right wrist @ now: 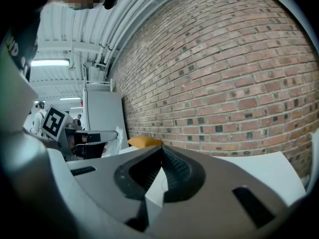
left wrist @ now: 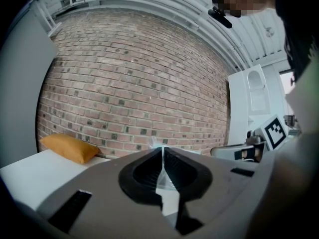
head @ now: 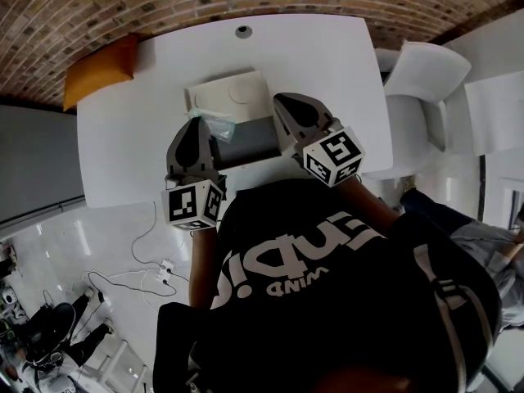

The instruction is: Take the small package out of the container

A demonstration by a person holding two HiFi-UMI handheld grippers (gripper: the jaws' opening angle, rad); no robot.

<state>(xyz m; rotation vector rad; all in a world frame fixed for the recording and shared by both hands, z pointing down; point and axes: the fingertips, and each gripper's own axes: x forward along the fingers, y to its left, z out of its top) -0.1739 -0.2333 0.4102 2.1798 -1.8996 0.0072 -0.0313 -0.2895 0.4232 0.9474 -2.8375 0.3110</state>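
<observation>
A white-lidded container (head: 229, 93) with a grey inside (head: 250, 142) stands on the white table (head: 327, 64). My left gripper (head: 199, 123) hovers at the container's left edge, shut on the small clear package (head: 214, 125). In the left gripper view the jaws (left wrist: 163, 151) pinch the crinkled clear film of the package (left wrist: 162, 179). My right gripper (head: 279, 99) is over the container's right edge. In the right gripper view its jaws (right wrist: 160, 151) meet at the tips with nothing seen between them. That view also shows the left gripper (right wrist: 92, 137) and the package (right wrist: 113, 137).
An orange cushion (head: 98, 70) lies at the table's far left corner against the brick wall. A white chair (head: 426, 80) stands to the right of the table. Cables (head: 155, 264) run over the floor at the lower left.
</observation>
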